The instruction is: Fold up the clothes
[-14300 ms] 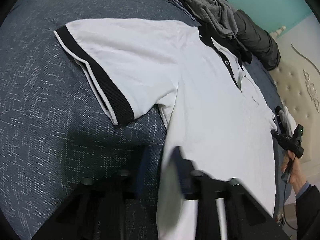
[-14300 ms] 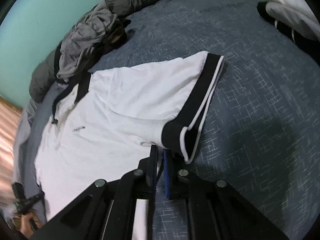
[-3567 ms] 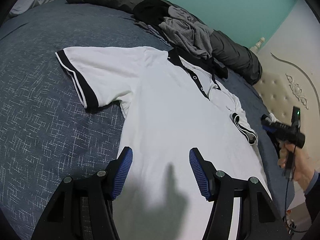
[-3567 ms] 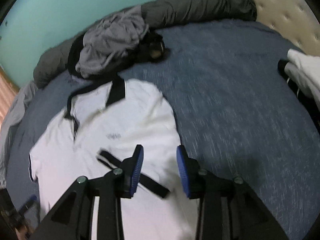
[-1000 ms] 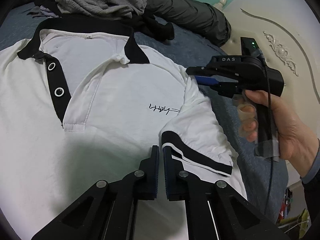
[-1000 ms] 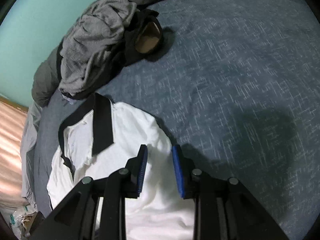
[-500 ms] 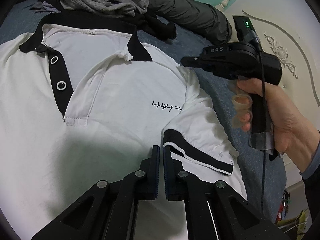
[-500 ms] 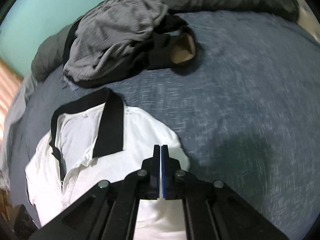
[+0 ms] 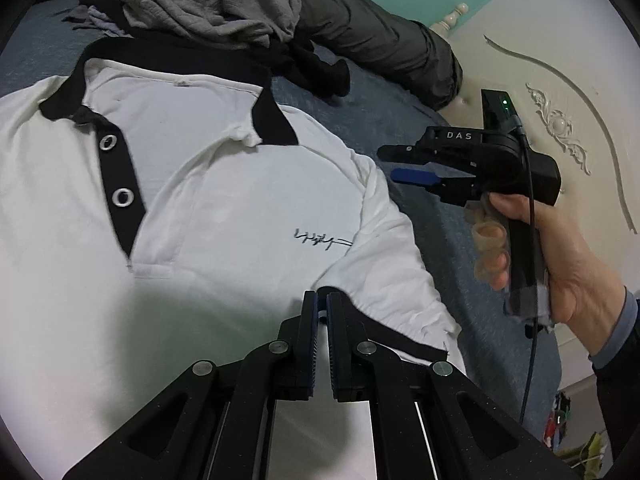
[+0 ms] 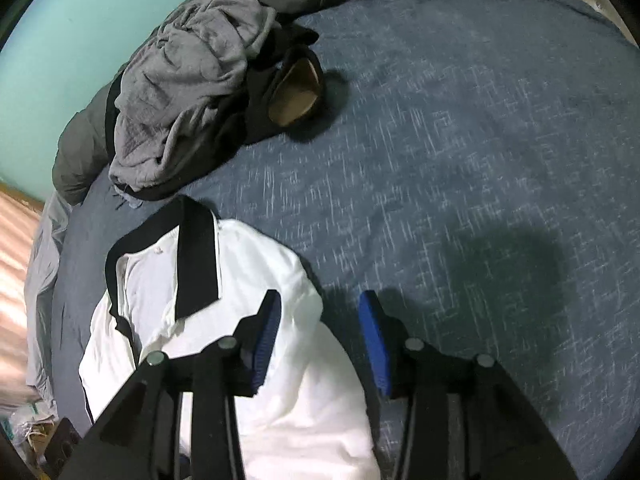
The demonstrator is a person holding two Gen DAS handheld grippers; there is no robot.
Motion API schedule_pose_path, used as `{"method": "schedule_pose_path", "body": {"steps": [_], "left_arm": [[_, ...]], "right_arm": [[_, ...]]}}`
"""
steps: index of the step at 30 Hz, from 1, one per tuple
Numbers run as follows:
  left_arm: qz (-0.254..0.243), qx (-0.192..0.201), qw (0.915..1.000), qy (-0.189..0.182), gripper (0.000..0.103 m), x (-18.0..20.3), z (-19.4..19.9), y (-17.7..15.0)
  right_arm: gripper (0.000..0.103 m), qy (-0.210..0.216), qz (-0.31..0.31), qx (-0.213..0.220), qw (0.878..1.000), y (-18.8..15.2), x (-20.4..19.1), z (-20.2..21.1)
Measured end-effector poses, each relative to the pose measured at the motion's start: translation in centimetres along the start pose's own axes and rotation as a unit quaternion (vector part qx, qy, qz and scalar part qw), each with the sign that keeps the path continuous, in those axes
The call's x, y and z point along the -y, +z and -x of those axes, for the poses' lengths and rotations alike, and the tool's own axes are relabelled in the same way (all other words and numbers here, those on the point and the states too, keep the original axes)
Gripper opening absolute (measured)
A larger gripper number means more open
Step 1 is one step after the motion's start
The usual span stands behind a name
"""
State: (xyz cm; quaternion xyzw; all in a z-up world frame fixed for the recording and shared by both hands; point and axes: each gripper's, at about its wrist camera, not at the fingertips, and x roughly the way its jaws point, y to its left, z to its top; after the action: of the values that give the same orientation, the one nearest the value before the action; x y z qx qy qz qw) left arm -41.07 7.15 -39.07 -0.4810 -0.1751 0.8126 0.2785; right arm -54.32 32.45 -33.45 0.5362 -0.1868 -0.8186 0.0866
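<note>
In the left wrist view, the left gripper [image 9: 321,300] sits at lower centre with its black jaws pressed nearly together, pinching the black-banded cuff of the folded-in sleeve [image 9: 384,280] of a white short-sleeved polo shirt with black collar and placket [image 9: 224,200]. That sleeve lies doubled over the shirt's chest, running from the jaws toward the lower right of the frame, while the shirt's long axis runs from the collar at upper left down to the bottom edge. The shirt lies front-up on a dark blue woven bedspread [image 10: 460,140]. At right of the frame the right gripper [image 9: 416,176], held in a person's hand [image 9: 560,264], hovers just beyond the shirt's shoulder. In the right wrist view its blue-padded jaws stand wide apart, straddling the shirt's shoulder edge at lower centre. A crumpled grey garment [image 10: 184,92] lies well apart at upper left. The left gripper holds the sleeve, so any further tuck likely turns on it.
</note>
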Motion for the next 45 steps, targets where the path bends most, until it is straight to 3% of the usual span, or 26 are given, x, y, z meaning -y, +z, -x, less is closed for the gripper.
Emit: {"method": "schedule_pose_path", "body": {"steps": [1,7,12,17,20,26,29,31,35,36,39,41,44,45], "left_arm": [[0.001,0.0,1.0,-0.001,0.008,0.1,-0.1,0.1],[0.004,-0.002,1.0,-0.005,0.009,0.2,-0.6,0.3],[-0.008,0.0,1.0,-0.006,0.002,0.3,-0.3,-0.1],[-0.006,0.003,0.9999,-0.008,0.001,0.1,0.1,-0.4],[-0.007,0.003,0.9999,-0.009,0.0,0.2,0.2,-0.5],[-0.01,0.004,0.9999,-0.008,0.0,0.5,0.4,-0.7],[-0.009,0.004,0.9999,-0.009,0.0,0.4,0.6,-0.7],[-0.009,0.004,0.9999,-0.008,0.0,0.4,0.7,-0.7],[-0.002,0.006,1.0,-0.007,0.0,0.0,0.9,-0.6],[0.002,0.007,0.9999,-0.007,0.0,-0.2,0.9,-0.5],[0.008,0.009,0.9999,-0.007,0.0,-0.4,1.0,-0.4],[0.011,0.011,0.9999,-0.005,0.0,-0.5,1.1,-0.3],[0.011,0.012,0.9998,-0.01,0.0,-0.3,1.0,0.1],[0.01,0.011,0.9998,-0.011,0.0,-0.2,0.9,0.1]], "right_arm": [[0.021,0.004,0.004,-0.005,1.0,0.0,-0.2,-0.2],[0.003,0.015,0.025,-0.018,0.999,-0.1,-1.4,-1.2],[0.001,-0.009,0.053,0.01,0.998,0.2,-2.3,-0.8],[0.001,-0.013,0.075,0.035,0.996,0.9,-3.5,-0.3],[0.001,-0.072,0.11,0.02,0.991,1.3,-4.5,-1.2],[0.001,-0.177,0.201,0.022,0.963,1.5,-7.3,-2.6],[0.001,-0.235,0.283,-0.004,0.93,0.5,-9.1,-4.4],[0.001,-0.257,0.313,-0.023,0.914,-0.1,-9.6,-5.4],[0.001,-0.314,0.36,-0.013,0.879,-0.7,-10.1,-5.5],[0.001,-0.318,0.358,-0.006,0.878,-0.6,-10.0,-5.2],[0.002,-0.286,0.289,0.024,0.913,1.0,-8.5,-3.1],[0.002,-0.273,0.247,0.03,0.929,1.7,-7.2,-2.3],[0.003,-0.217,0.206,0.023,0.954,2.5,-5.6,-1.6],[0.009,-0.197,0.194,0.02,0.961,2.8,-5.1,-1.4]]}}
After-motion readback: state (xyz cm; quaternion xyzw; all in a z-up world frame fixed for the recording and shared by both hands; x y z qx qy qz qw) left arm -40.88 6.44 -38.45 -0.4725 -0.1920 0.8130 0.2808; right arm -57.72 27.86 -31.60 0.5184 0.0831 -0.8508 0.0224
